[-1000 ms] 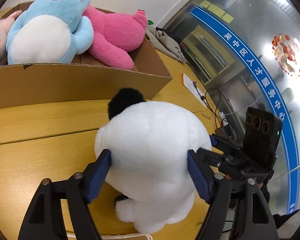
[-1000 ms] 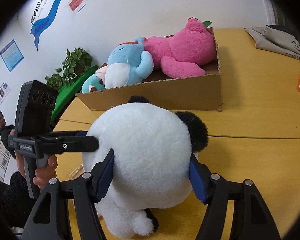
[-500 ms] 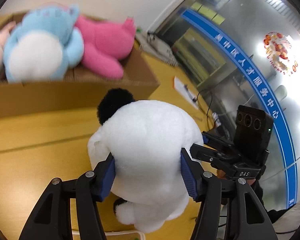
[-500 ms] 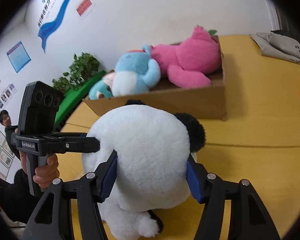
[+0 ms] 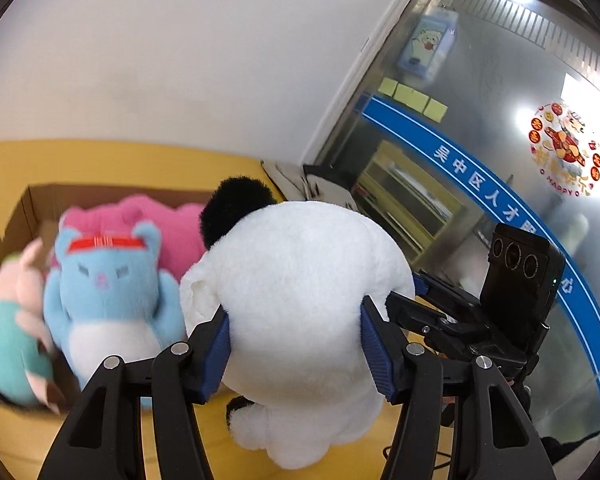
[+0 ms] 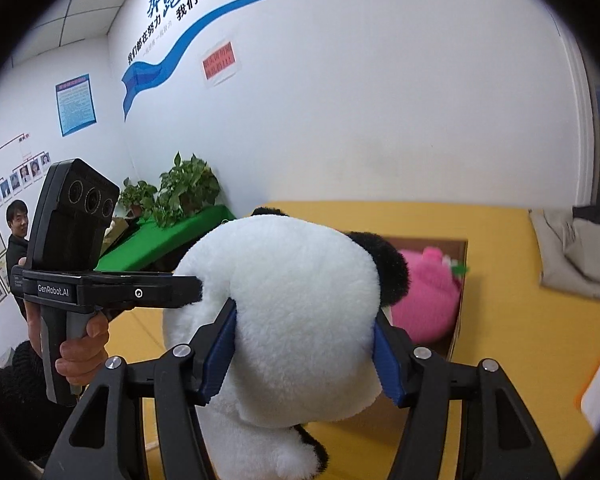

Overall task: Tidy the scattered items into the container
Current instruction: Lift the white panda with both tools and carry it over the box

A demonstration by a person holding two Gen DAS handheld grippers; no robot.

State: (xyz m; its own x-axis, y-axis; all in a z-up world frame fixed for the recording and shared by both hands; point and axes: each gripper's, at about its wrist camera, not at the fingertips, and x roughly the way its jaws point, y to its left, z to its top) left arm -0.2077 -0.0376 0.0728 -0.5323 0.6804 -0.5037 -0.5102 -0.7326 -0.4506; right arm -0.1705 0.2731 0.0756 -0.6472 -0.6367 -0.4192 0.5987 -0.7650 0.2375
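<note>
Where it clamps the panda plush (image 6: 292, 312), the left hand-held gripper (image 6: 100, 288) reads "GenRobot.AI".

The panda plush (image 5: 300, 300) sits between my left gripper (image 5: 296, 344) and my right gripper (image 6: 304, 344). Beyond it on the table (image 6: 500, 320), the cardboard box (image 5: 24, 208) holds three plush toys (image 5: 108, 292).
</note>
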